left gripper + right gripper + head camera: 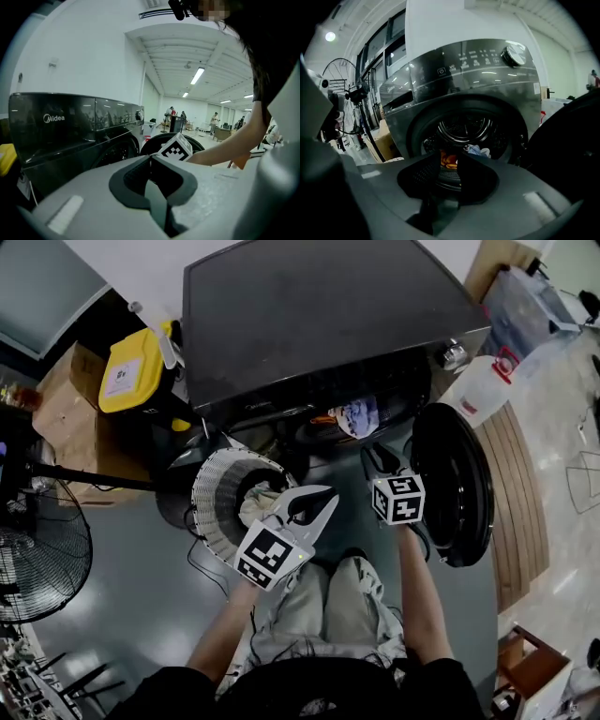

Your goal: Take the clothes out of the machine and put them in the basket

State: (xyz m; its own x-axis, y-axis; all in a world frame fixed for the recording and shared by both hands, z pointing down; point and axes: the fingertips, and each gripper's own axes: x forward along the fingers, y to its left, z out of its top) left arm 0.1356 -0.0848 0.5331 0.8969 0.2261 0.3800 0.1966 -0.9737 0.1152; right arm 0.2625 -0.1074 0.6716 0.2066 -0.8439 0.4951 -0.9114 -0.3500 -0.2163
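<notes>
Clothes bunched in the mouth of the drum, pale blue next to orange; one pale piece lying in the basket

Far left in the head view: fan, box, yellow can beside the machine

Next, basket on the floor in front of the machine, left of the drum opening, ribbed white wall, pale piece heaped at its right side

Left gripper at the basket's right rim, just beside the pale piece, aimed towards the machine; jaws closed tip to tip with nothing between them, seen so in the left gripper view

Right gripper further right, held in front of the drum and short of it; jaws a narrow gap apart, gripping nothing, orange cloth in the drum showing through the gap in the right gripper view

Door swung wide open at the right, round and black

White jug on the floor past the machine's right corner
</notes>
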